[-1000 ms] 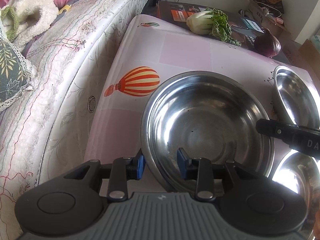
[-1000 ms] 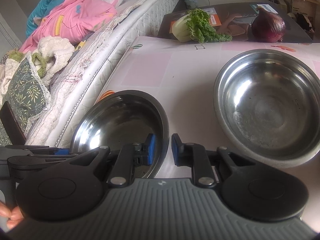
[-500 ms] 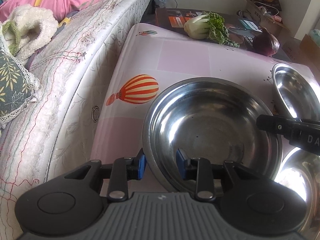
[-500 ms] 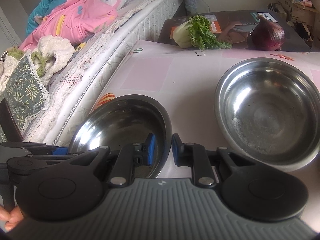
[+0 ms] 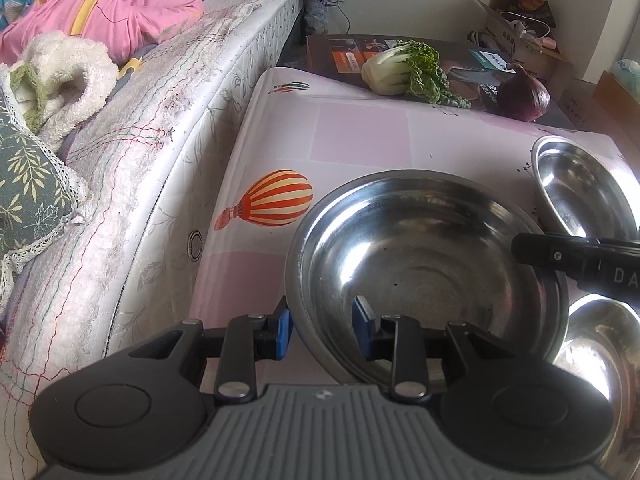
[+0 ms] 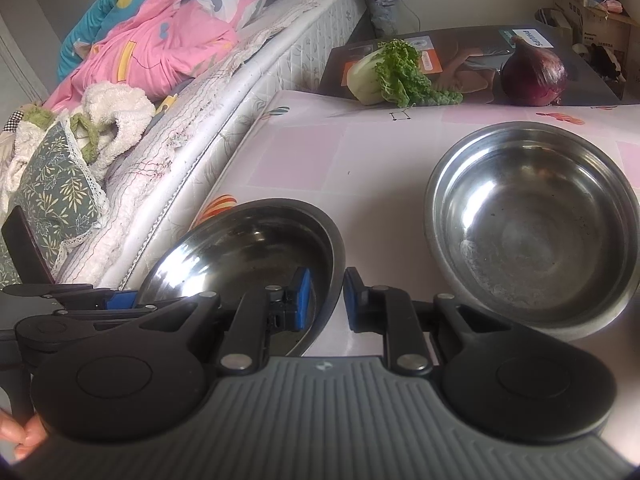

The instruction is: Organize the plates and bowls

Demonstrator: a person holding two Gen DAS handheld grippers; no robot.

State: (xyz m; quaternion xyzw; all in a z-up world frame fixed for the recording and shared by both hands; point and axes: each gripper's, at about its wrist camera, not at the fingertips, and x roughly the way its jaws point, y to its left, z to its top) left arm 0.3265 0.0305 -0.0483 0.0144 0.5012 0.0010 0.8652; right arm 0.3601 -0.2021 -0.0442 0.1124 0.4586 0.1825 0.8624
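Beside the bed, on the pink tablecloth (image 5: 360,136), we straddle the near bowl (image 5: 424,272)'s rim with both tools: left gripper (image 5: 322,330) loosely, right gripper (image 6: 324,300) pinching it tight, probably to lift it into the second bowl (image 6: 532,224).

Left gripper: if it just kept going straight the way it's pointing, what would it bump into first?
The left gripper straddles the near rim of a steel bowl. Going straight on, the fingertip inside would most likely meet the bowl's inner wall first, though depth is hard to judge.
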